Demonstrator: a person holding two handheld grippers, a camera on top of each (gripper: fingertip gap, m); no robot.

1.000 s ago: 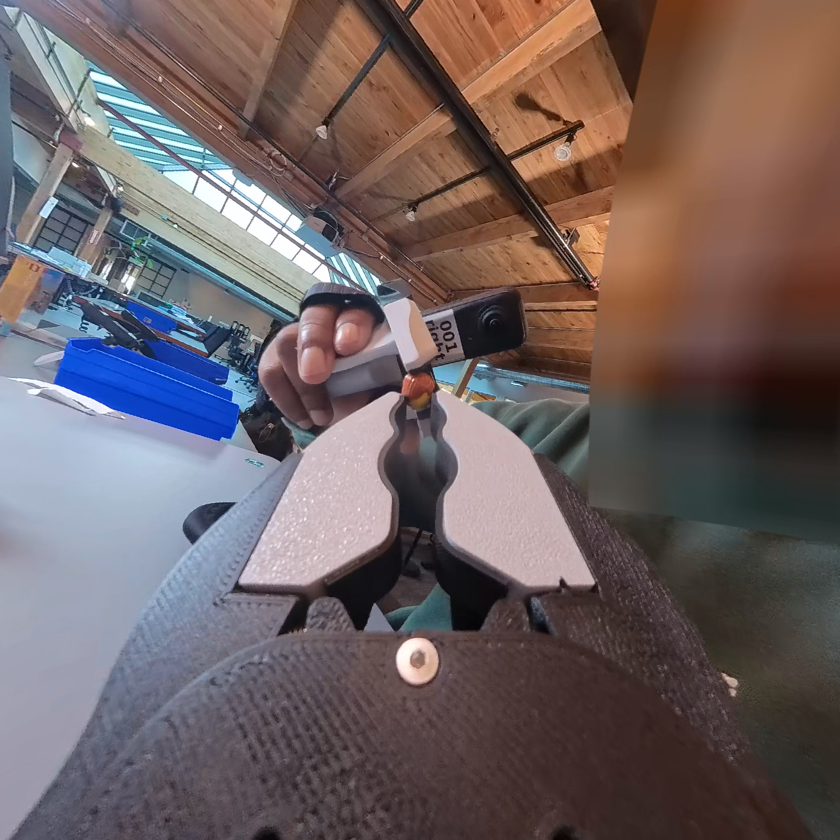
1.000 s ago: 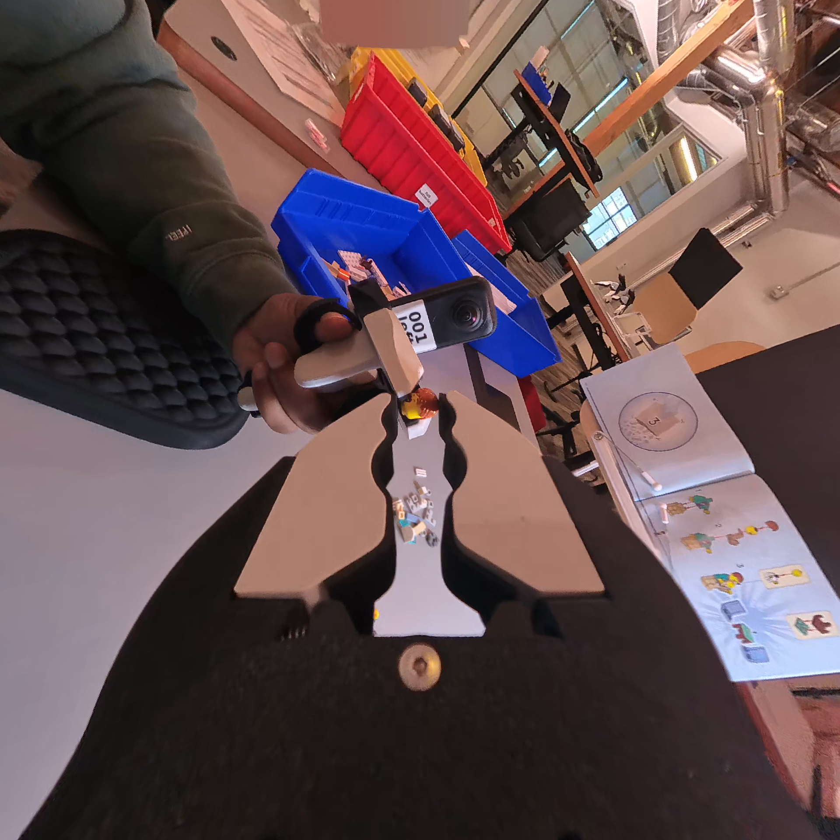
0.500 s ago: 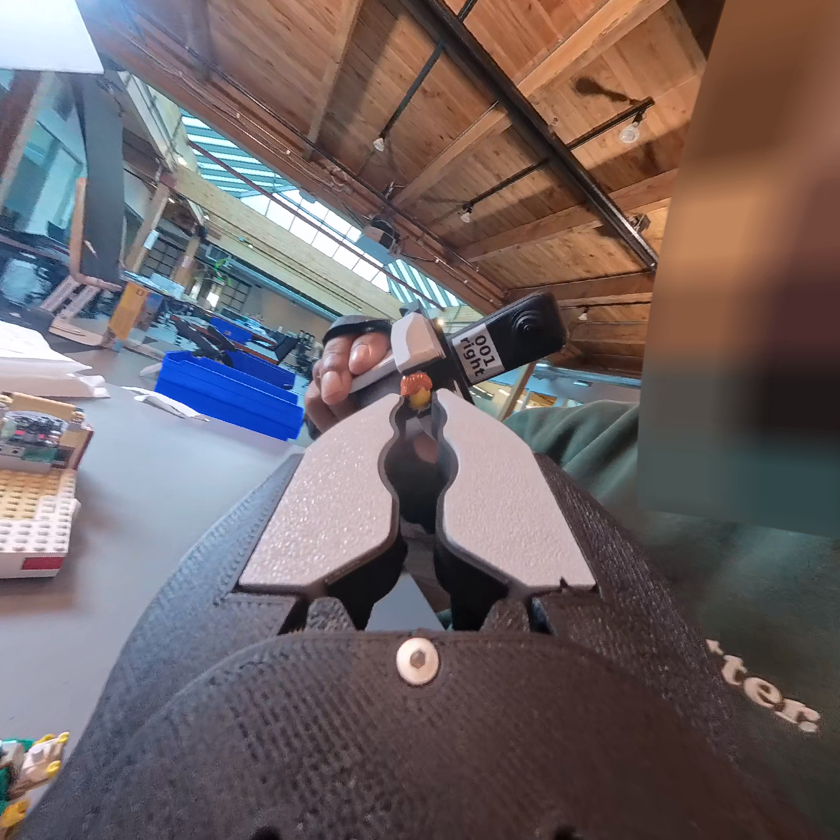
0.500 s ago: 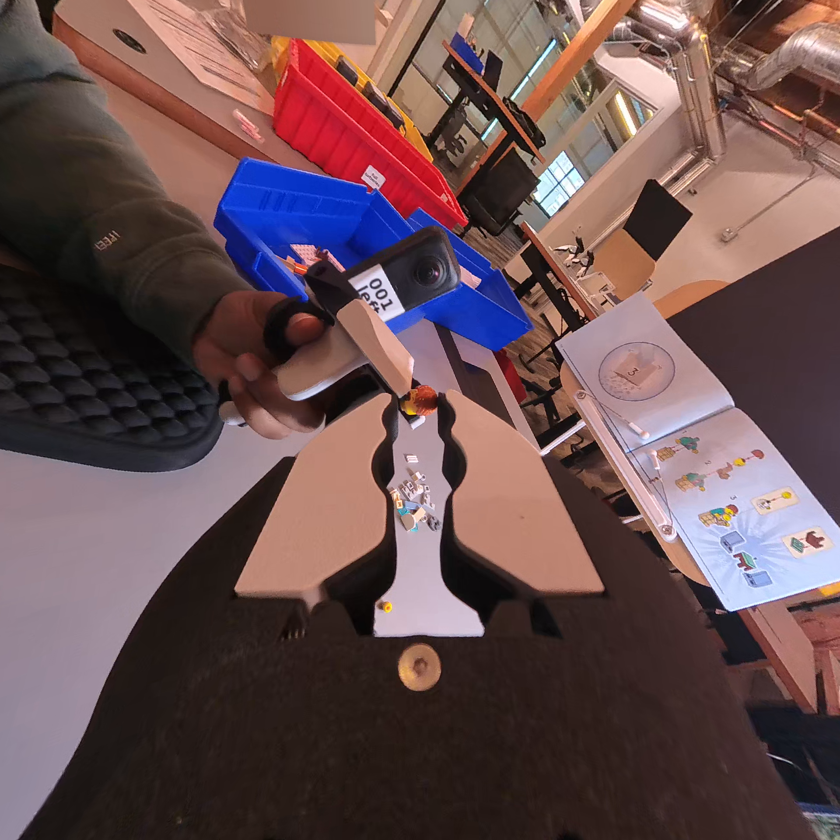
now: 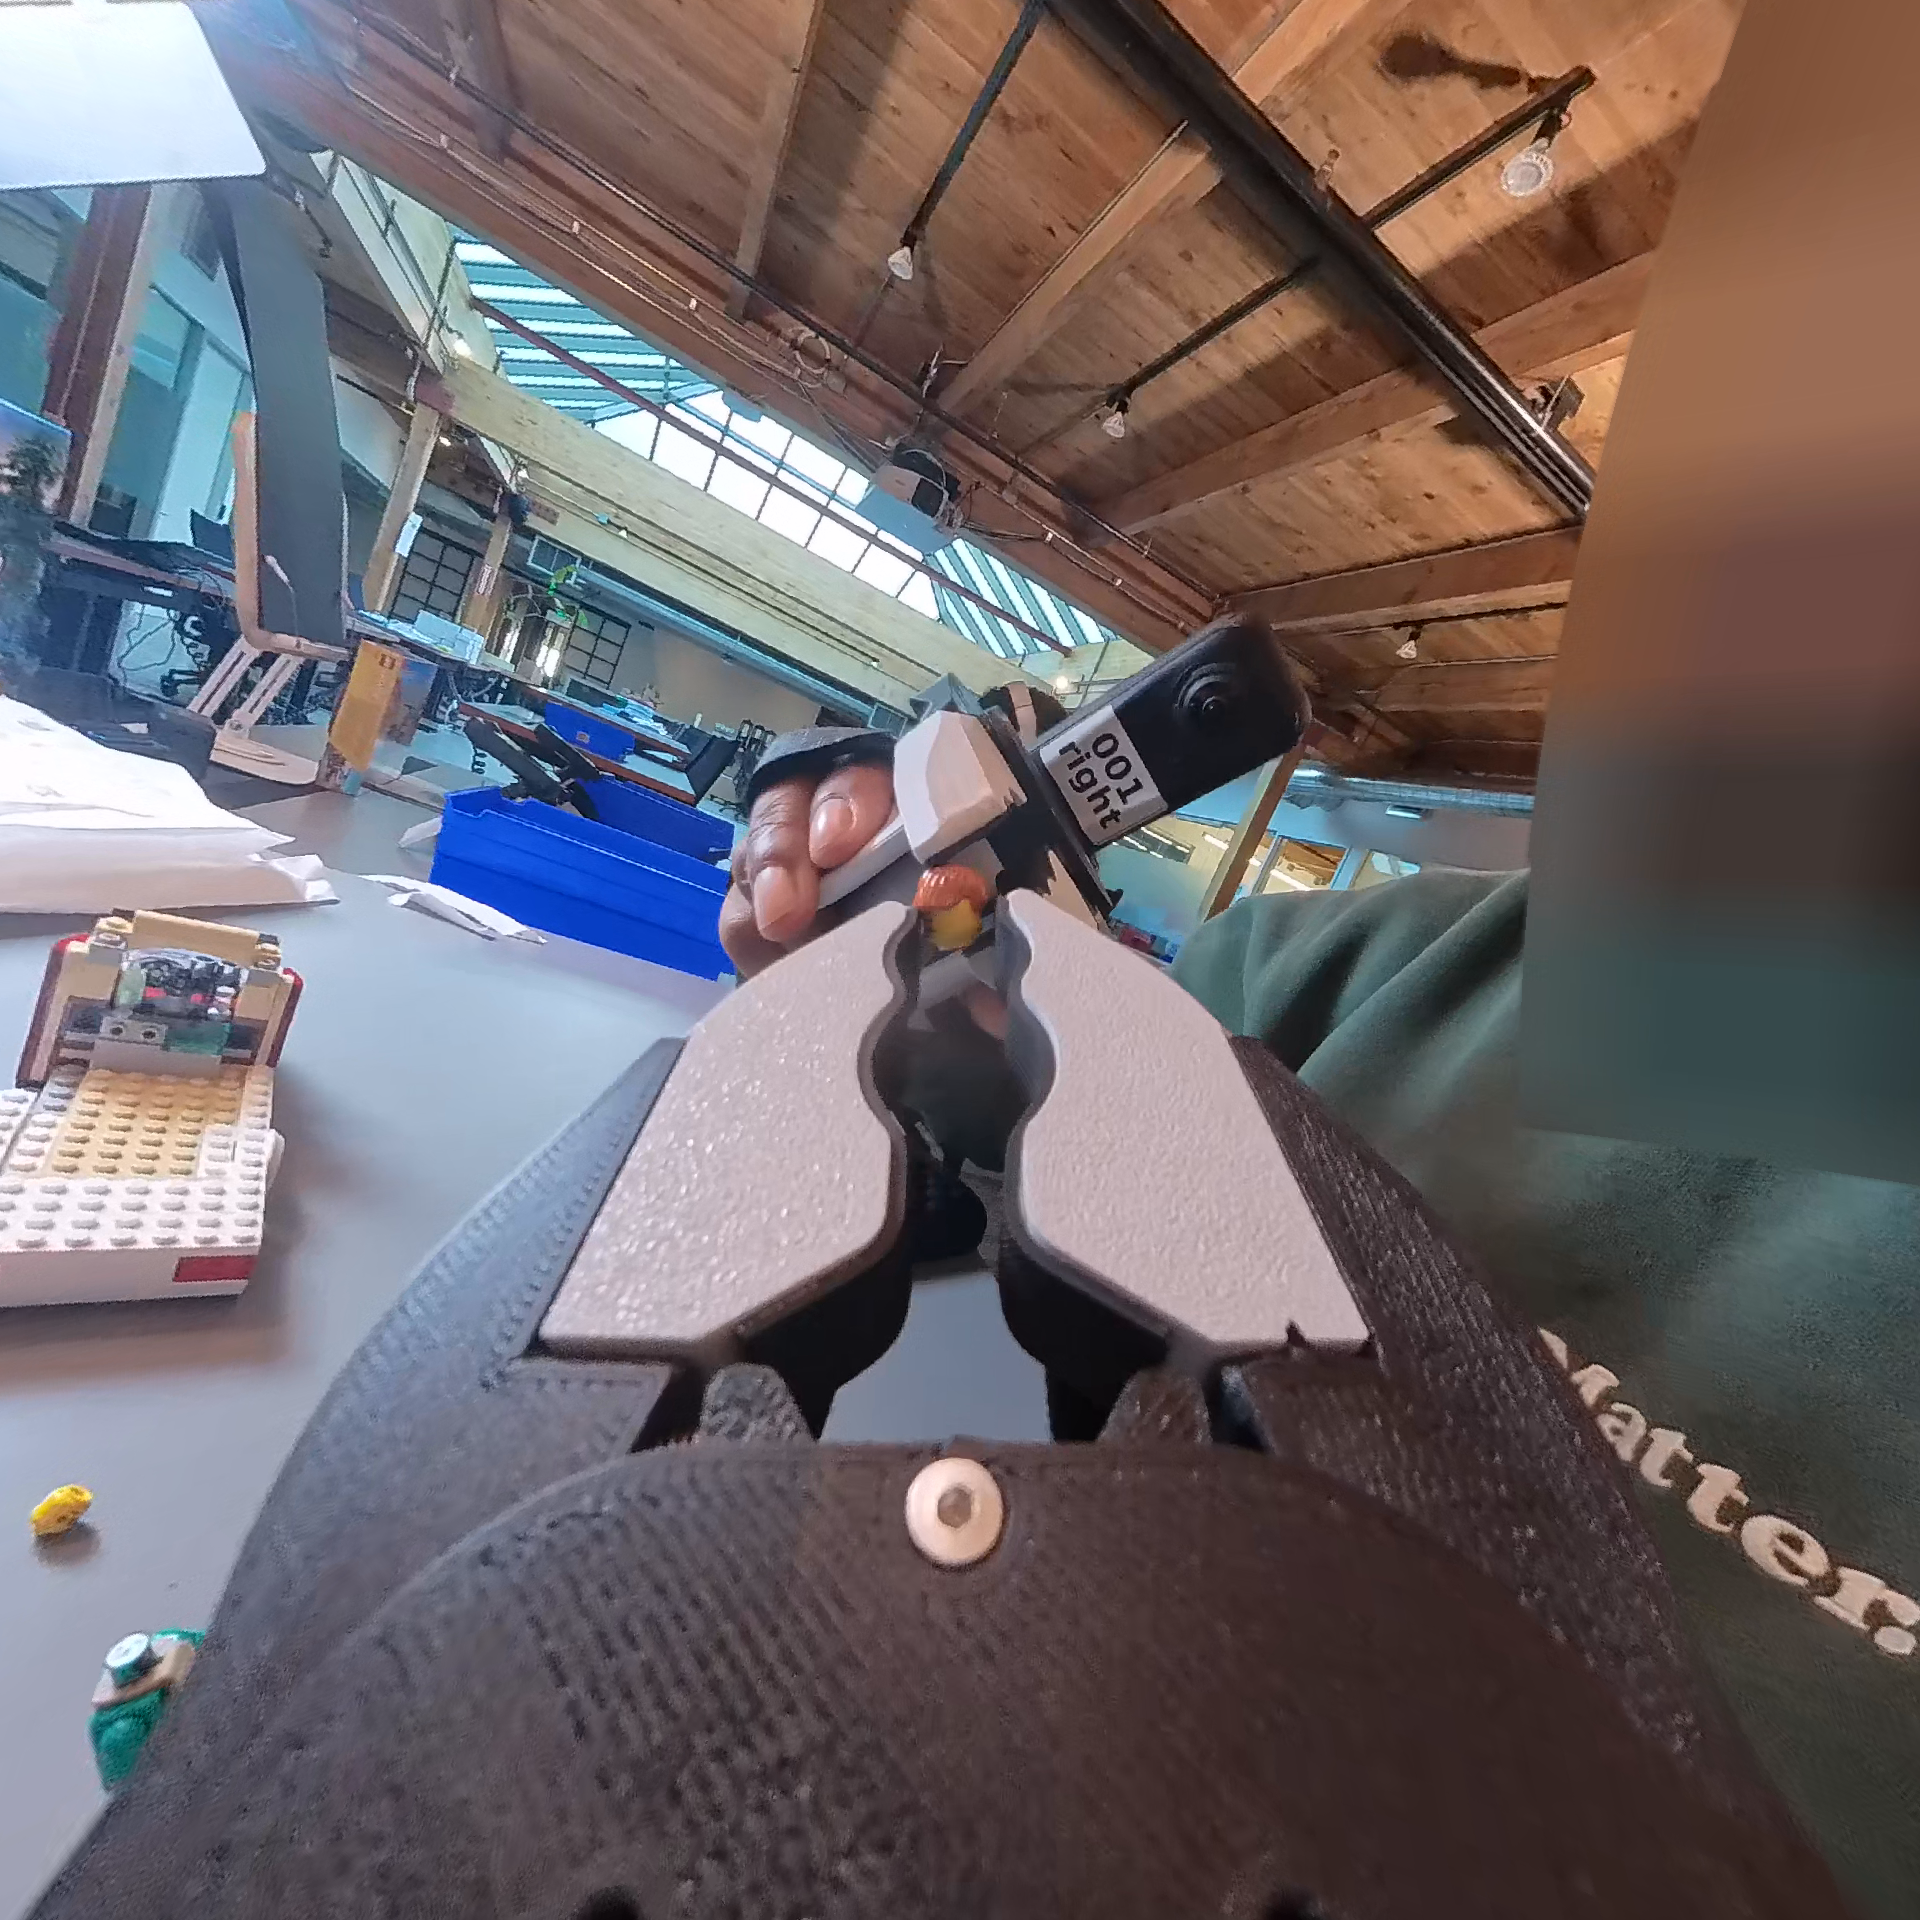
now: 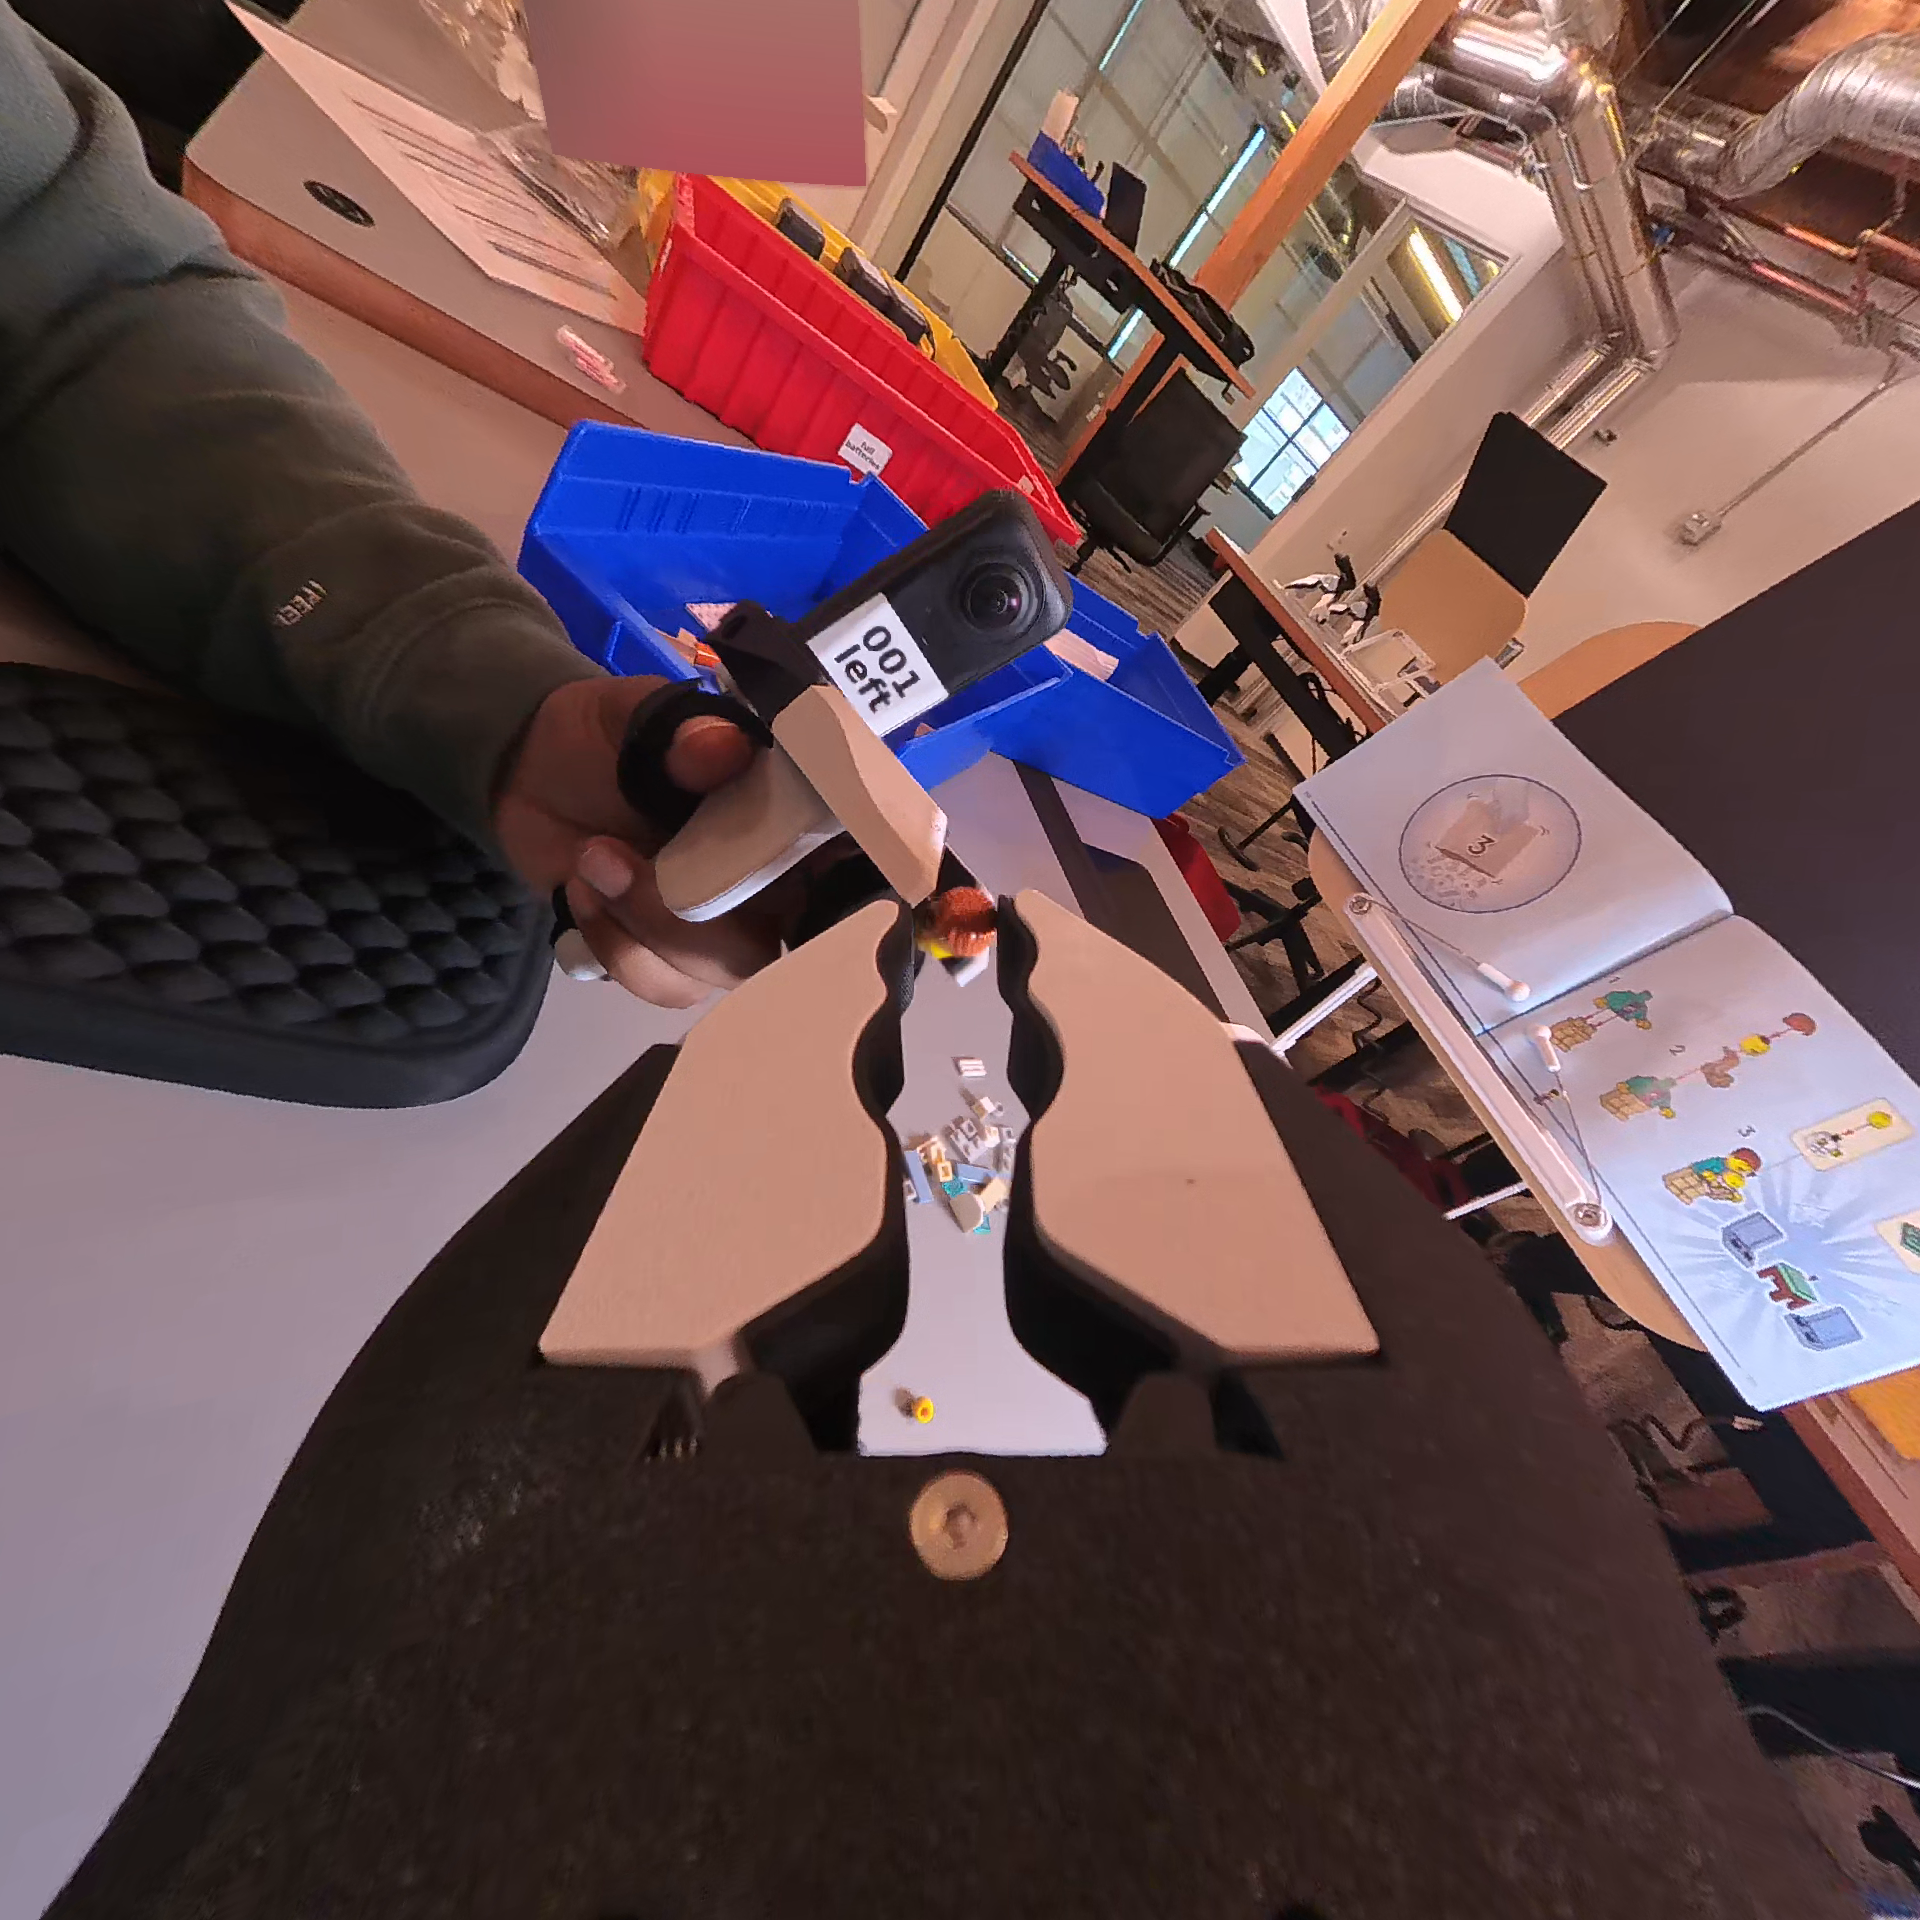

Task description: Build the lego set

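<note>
Two grippers meet tip to tip at frame centre: the left gripper (image 5: 954, 935) and right gripper (image 6: 954, 930), both narrow, pinch one upright orange-haired minifigure (image 5: 951, 906) between them.

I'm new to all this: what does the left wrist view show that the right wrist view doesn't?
Left only: a half-built model on the table, a loose yellow piece, the wooden ceiling.
Right only: an open booklet, a red bin, a small pile of pieces.
Both: a minifigure pinched between the two tools' tips.
</note>
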